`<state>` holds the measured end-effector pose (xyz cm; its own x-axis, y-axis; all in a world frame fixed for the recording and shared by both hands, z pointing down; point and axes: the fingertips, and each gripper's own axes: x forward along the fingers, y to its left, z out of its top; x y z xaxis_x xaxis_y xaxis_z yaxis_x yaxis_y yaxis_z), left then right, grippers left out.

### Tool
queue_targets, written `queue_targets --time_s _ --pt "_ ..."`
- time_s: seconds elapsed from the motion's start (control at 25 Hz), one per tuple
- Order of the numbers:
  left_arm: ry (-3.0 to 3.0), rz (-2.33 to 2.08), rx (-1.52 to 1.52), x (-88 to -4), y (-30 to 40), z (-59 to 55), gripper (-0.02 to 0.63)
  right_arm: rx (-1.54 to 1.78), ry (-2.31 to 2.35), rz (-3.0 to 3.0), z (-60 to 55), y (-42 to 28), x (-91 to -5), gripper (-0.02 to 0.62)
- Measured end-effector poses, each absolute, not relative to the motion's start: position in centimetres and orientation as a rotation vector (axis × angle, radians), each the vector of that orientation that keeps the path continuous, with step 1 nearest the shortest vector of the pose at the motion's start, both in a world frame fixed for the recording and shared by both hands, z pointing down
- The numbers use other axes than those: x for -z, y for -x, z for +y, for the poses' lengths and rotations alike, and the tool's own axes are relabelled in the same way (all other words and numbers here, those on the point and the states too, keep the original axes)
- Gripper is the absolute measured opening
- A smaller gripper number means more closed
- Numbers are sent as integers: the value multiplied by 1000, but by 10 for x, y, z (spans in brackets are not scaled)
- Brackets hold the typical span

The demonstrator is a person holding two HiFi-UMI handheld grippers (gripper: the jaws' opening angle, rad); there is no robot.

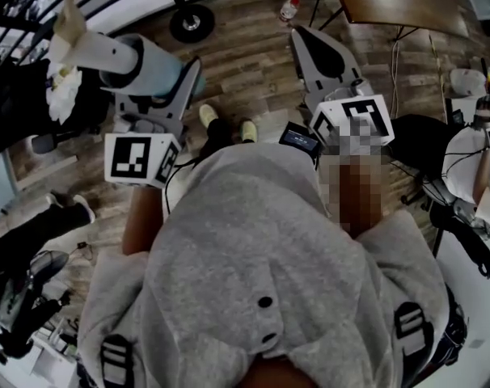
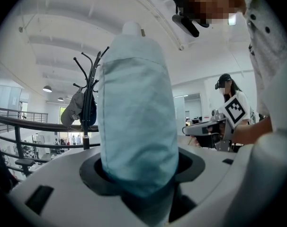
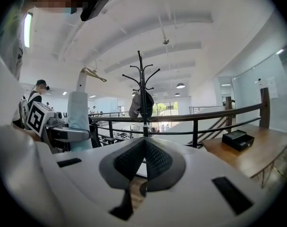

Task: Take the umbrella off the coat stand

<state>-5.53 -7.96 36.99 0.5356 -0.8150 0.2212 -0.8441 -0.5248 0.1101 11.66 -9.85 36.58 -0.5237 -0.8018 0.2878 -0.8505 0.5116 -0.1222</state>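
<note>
**Setting:** open-plan office-lab, upper gallery level.
**Evidence:** white vaulted ceiling [image 3: 191,27] with pendant lamp [image 3: 180,85]; black railing [image 3: 195,134]; glazed partition [image 3: 245,91]; wood-plank floor [image 1: 245,63]; wooden bench [image 3: 238,157]; coat stand [image 3: 143,93]; second person [image 2: 231,98] wearing a head-mounted camera.

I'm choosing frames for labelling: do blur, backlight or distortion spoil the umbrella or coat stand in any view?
Left gripper view: the umbrella, gripped in the left tongs, looms close and soft, hiding the middle; the coat stand is a backlit silhouette. Right gripper view: sharp, coat stand dark against daylight, railing bowed by the wide lens. Head view: dim, corners dark.
</note>
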Motion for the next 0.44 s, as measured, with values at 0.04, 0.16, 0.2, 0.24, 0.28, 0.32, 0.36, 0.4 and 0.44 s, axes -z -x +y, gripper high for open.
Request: queue_targets --time_s 0.04,0.16,0.2,0.24,0.28,0.32,0.36,0.4,0.44 --pt "-2563 -1418 -192 -383 75 -80 291 -352 -1405 -2560 -100 -97 -377 11" --pt "-2548 -1414 -178 -409 94 -77 290 -346 -1403 -2559 -99 -79 -401 11" --pt "-2547 -1401 -191 -413 85 -75 291 -364 -1410 -2556 -95 -89 -406 11" --pt "-2549 -1387 -209 -415 72 -73 291 -388 -1418 -2552 -91 -102 -411 11" --pt "-2552 -1373 -230 -417 56 -71 290 -413 -1426 -2546 -87 -119 -415 11" --pt "-2556 -1359 -249 -419 38 -69 291 -436 -1434 -2538 -85 -136 -419 11" --pt "-2559 -1347 -264 -420 21 -68 291 -455 -1443 -2529 -83 -154 -423 11" --pt "-2559 -1336 -275 -422 3 -68 290 -471 -1452 -2519 -81 -172 -427 11" --pt "-2558 -1326 -284 -424 -14 -67 290 -486 -1461 -2509 -80 -190 -430 11"
